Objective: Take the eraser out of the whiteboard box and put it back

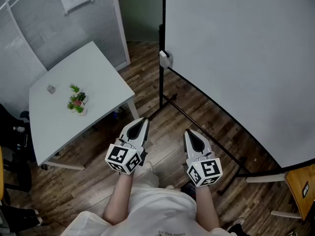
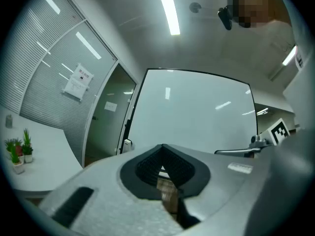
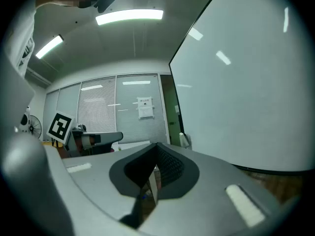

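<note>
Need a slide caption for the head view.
Shut, empty left gripper and right gripper facing whiteboard with its box.

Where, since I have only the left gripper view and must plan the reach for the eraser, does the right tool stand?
Observer: In the head view, the right tool is side by side with the left tool over the wood floor, facing the whiteboard.
Operator: Does it carry anything?
Observer: No. The right gripper view shows its jaws shut with nothing between them.
Operator: Anything in the way on that side?
Observer: A yellow seat stands off to the person's right, near the whiteboard's lower edge.
</note>
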Motion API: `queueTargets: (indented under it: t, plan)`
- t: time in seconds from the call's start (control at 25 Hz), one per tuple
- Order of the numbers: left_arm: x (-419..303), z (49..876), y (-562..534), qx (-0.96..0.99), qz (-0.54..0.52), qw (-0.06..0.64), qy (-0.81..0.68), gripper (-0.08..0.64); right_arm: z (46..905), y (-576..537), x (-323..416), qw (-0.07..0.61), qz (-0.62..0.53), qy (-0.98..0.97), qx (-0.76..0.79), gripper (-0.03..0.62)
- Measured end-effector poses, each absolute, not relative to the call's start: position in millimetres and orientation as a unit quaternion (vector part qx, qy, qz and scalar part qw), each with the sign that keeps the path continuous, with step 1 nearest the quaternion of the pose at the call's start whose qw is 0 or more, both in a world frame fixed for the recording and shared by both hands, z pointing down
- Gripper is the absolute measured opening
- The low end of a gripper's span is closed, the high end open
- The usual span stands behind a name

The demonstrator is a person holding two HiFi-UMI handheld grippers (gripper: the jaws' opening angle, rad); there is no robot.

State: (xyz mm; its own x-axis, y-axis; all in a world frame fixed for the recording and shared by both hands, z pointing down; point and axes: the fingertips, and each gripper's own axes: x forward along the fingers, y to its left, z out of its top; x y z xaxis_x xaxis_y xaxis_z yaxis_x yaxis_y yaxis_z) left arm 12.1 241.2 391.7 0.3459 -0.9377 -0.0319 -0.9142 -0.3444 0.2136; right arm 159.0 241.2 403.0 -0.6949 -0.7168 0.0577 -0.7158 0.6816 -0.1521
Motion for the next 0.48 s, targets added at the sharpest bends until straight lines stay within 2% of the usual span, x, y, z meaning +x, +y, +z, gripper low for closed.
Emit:
queueTargets:
  t: [0.48]
  plan:
    - [-2, 387, 231, 0.8, -0.091, 0.089, -0.586, 0.011, 391, 235, 156, 0.01, -0.069, 0.913, -0.402, 0.011]
